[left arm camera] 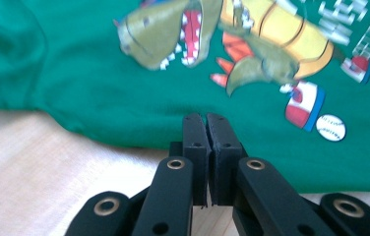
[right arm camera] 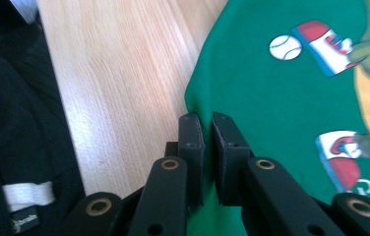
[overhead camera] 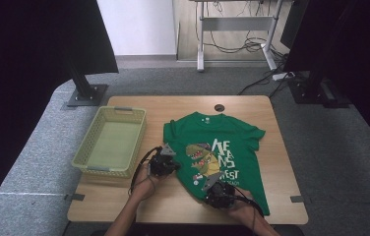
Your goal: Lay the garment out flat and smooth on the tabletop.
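Left hand-held gripper sits at the left side edge of the green dinosaur T-shirt, its jaws clenched together on that hem; the left gripper view shows the black pads meeting right over the fabric's border, though how much cloth lies between them I cannot tell. Right hand-held gripper rests at the shirt's bottom-left corner near the front edge of the wooden counter, and the right gripper view shows its jaws closed on the green edge with cloth running down between them. Spread flat, the shirt lies on the right half of the counter with its long axis running from the collar at the far side to the hem at the near side, tilted slightly so the hem drifts right. From the high view the whole garment, both sleeves and a pale yellow-green plastic basket just to its left are visible; the gripper views instead give the print's detail, a green dinosaur head with open red mouth and a small baseball.
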